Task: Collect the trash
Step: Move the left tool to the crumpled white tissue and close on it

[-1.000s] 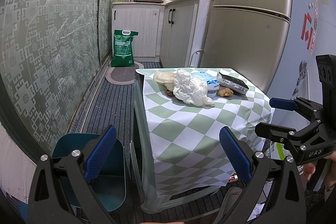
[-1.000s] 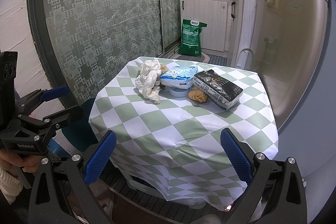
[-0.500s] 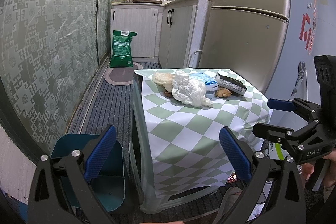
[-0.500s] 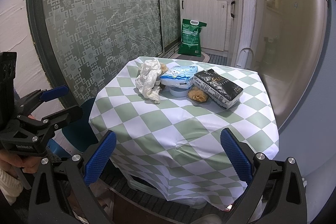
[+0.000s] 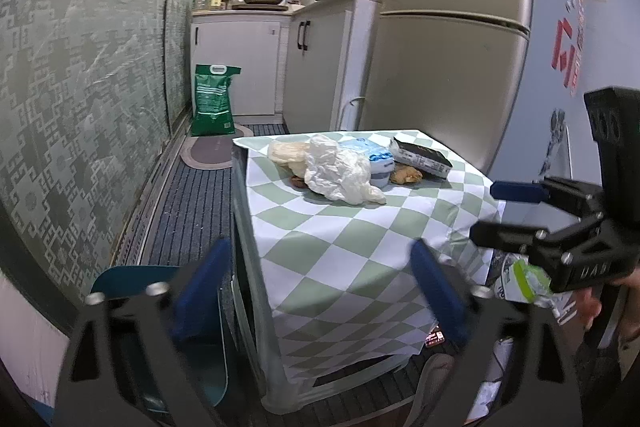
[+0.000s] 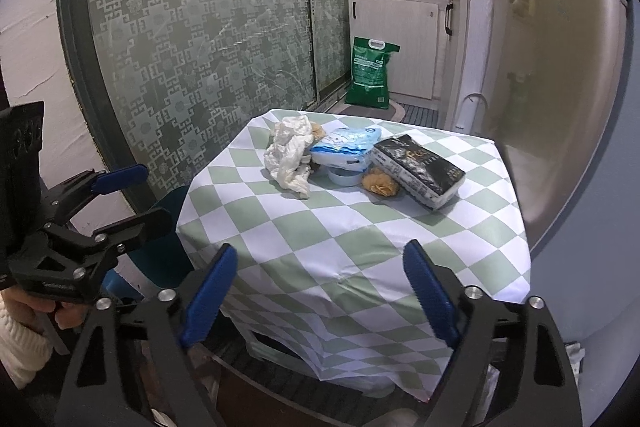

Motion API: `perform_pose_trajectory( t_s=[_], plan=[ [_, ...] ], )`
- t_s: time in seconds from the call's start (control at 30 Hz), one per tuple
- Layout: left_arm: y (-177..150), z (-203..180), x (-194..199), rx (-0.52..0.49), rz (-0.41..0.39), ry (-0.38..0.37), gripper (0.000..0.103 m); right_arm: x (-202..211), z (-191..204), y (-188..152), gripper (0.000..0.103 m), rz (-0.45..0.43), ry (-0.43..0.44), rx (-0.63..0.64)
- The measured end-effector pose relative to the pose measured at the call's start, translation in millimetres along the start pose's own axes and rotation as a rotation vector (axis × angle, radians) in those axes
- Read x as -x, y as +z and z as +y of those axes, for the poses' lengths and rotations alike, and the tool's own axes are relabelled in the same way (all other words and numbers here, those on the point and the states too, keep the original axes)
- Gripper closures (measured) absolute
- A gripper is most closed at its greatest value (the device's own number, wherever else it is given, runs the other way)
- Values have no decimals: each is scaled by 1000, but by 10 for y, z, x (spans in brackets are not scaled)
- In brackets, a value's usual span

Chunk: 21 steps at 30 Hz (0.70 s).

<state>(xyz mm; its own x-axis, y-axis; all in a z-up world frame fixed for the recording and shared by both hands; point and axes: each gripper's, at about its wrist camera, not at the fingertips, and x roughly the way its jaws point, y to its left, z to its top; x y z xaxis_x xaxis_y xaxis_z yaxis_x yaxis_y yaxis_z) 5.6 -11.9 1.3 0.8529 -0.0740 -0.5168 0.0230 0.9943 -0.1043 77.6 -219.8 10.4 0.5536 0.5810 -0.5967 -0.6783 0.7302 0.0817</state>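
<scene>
Both grippers, left (image 5: 320, 291) and right (image 6: 322, 291), hover short of the green-and-white checked table (image 6: 360, 247), jaws closing on nothing. Trash pile at 12 o'clock: crumpled white plastic bag (image 6: 290, 157), blue-white pouch (image 6: 346, 147), black packet (image 6: 418, 171). Teal bin (image 5: 120, 279) at 8 o'clock.

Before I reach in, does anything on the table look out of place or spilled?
Nothing spilled. The trash sits heaped at the table's far end: crumpled white bag, blue packet perched on a small tub, black package beside a brown crumpled scrap.

Trash pile (image 6: 344, 155) on table (image 6: 352, 251) far side; bin (image 5: 120, 291) left of table
</scene>
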Motion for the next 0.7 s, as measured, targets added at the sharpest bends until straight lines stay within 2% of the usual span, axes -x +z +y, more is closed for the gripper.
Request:
perform_pose_trajectory(
  t_s=[0.07,0.13,0.3,0.4,0.63,0.7],
  plan=[
    [32,-20,-44,-2,12,-26,27,50,-53,31,20,-4,-5,0],
    [66,-47,-82,-1,24,-52,31,83,-95,56,24,-5,-13,7],
    [244,-193,-217,-18,37,-70,44,123,-243,138,29,6,-27,14],
    [331,-291,-361,-21,54,-58,54,138,-333,151,30,12,-27,12],
    [444,-416,-701,-50,98,5,57,91,-469,179,32,44,-24,37],
    [469,-412,-786,-50,106,26,61,64,-495,194,33,51,-24,47]
  ],
)
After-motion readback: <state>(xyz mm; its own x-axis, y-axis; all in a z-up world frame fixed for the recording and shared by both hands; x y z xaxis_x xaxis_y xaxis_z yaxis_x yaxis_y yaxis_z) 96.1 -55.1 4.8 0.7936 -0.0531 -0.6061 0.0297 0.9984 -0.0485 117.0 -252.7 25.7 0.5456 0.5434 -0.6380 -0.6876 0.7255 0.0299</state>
